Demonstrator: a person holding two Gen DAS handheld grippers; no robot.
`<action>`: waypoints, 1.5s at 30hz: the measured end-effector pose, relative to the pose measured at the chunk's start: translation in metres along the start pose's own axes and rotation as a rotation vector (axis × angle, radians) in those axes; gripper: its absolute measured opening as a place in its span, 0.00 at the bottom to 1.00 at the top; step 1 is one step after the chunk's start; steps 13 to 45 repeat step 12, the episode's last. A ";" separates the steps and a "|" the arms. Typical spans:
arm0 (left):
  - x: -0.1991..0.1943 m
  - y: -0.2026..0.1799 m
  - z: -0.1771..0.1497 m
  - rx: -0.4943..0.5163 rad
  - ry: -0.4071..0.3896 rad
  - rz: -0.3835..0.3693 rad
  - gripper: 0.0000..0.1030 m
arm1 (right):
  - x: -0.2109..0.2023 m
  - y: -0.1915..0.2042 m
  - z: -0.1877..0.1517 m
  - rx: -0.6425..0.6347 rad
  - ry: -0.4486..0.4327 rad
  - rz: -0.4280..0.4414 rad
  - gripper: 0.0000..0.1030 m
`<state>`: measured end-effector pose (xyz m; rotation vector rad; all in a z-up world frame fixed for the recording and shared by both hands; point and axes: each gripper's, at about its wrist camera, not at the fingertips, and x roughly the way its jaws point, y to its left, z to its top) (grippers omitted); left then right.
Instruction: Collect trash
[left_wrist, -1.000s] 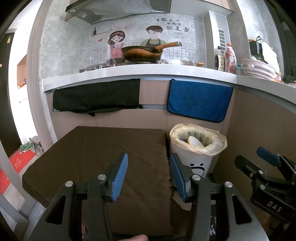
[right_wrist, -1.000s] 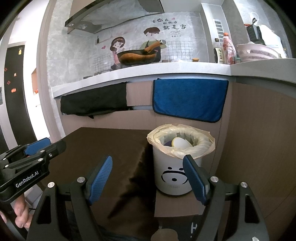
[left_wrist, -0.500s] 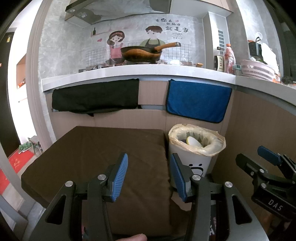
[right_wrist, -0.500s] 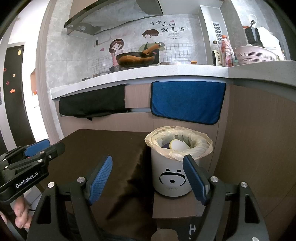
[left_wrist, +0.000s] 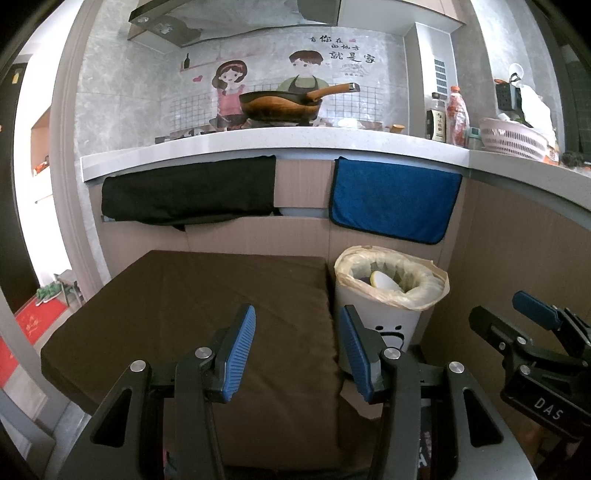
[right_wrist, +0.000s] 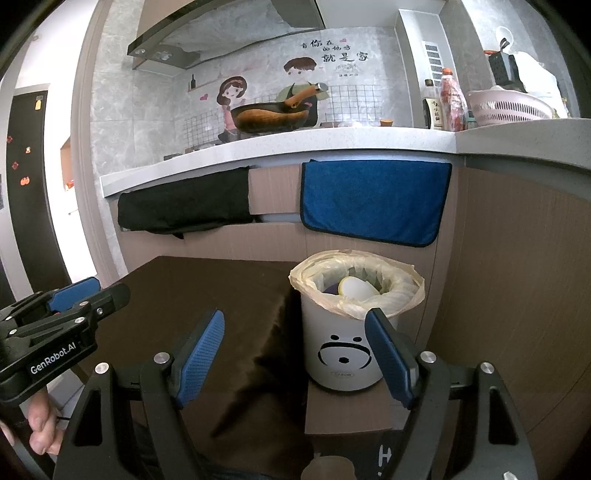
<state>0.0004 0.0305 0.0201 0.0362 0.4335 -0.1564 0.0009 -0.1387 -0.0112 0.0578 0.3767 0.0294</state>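
Kitchen, brown-covered bench (left_wrist: 184, 314) below counter. Left gripper (left_wrist: 297, 347) spread, empty, tilted slightly down beside trash bin (right_wrist: 343, 343). Right gripper (right_wrist: 295, 350) spread wide, empty, facing bin. Trash (right_wrist: 356, 287) inside bin.

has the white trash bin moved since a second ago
No. The white trash bin still stands below the blue towel, beside the brown table.

Bin (right_wrist: 341, 350) contents mostly hidden by liner; purple item (right_wrist: 331, 288) unidentifiable; hand (right_wrist: 38, 424) cut off.
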 end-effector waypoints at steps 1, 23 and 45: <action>0.000 -0.001 0.000 0.001 0.002 0.001 0.48 | 0.000 0.000 0.000 0.000 -0.001 -0.001 0.74; 0.007 0.002 -0.003 0.008 0.024 0.000 0.48 | 0.002 -0.003 0.000 0.005 0.006 0.001 0.74; 0.007 0.002 -0.003 0.008 0.024 0.000 0.48 | 0.002 -0.003 0.000 0.005 0.006 0.001 0.74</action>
